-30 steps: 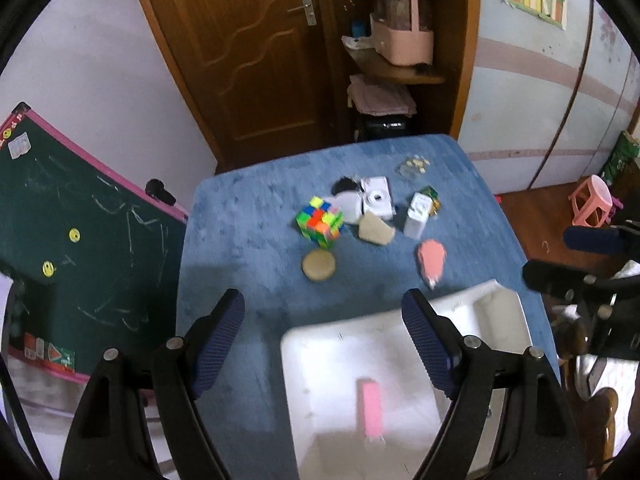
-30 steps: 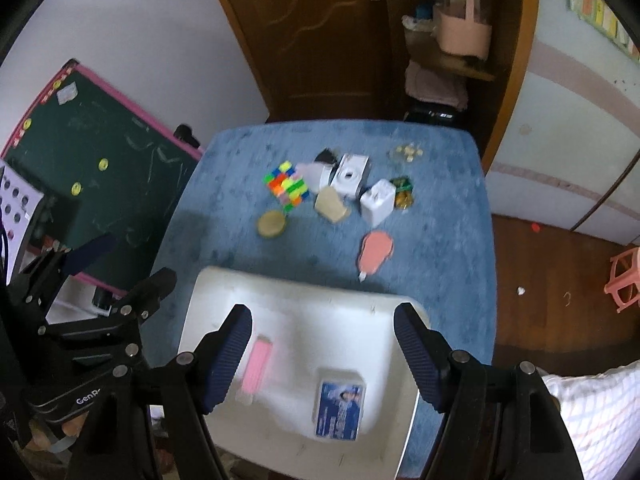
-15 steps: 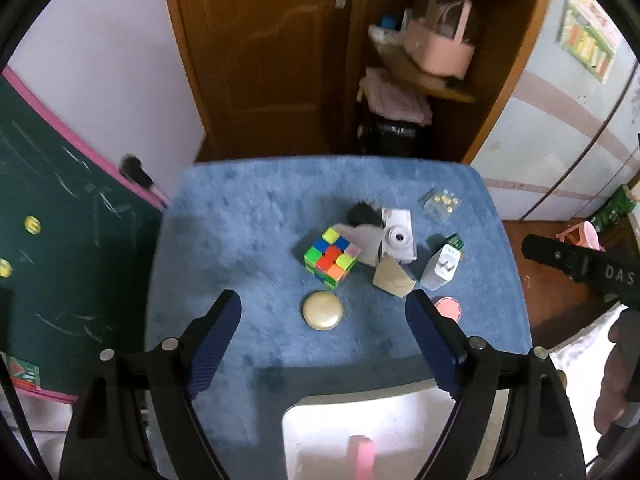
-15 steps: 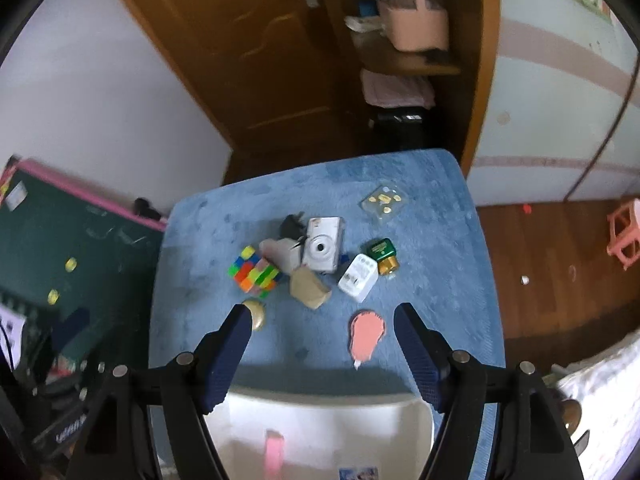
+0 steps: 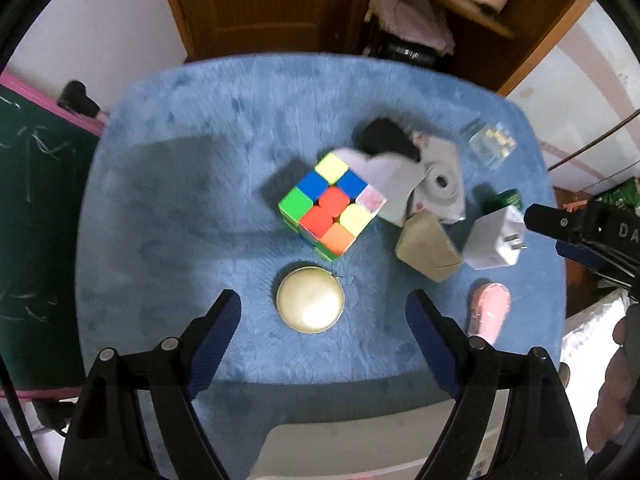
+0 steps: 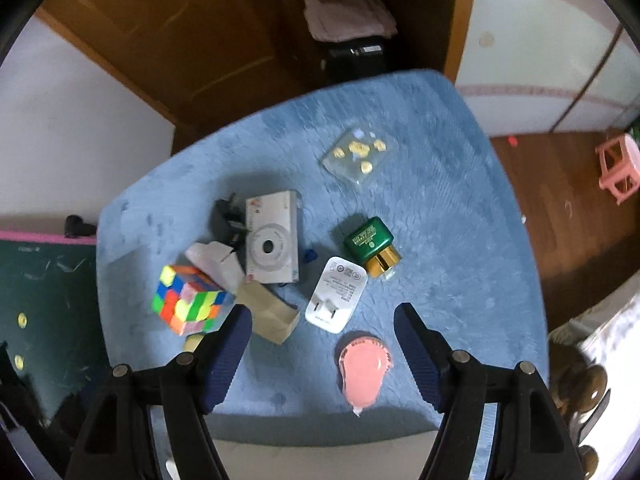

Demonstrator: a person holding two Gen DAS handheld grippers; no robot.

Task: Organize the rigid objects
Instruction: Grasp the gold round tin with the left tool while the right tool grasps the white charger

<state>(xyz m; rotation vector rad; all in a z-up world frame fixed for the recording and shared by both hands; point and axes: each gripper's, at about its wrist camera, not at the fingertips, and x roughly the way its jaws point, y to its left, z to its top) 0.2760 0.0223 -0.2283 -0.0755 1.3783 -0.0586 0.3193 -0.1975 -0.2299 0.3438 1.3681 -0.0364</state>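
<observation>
While both grippers hang above the blue table (image 5: pixel 168 208), each one has its jaws spread wide w/ nothing between the pads. The left gripper (image 5: pixel 323 322) is at the bottom centre of its view, and the round gold disc (image 5: pixel 310 299) lies in the gap between its fingers, not touched. Just above the disc, in the middle of the frame, sits the colour cube (image 5: pixel 331 205). Right of the cube there is a white camera (image 5: pixel 440 184), a beige block (image 5: pixel 428 246) and a white charger (image 5: pixel 496 240), close together. The pink brush (image 5: pixel 489 309) lies at lower right, near the table edge.

In the right wrist view, the right gripper (image 6: pixel 322 330) is at the bottom centre, also released. The pink brush (image 6: pixel 363 372) lies between its fingers, nearer to the right one, not touching. Above it is the white charger (image 6: pixel 337 300), then a green box w/ gold cap (image 6: pixel 371 244). A clear packet w/ yellow bits (image 6: pixel 359 153) is in the upper centre. The white tray (image 6: pixel 320 462) shows at the bottom edge; what is in it I cannot tell.
</observation>
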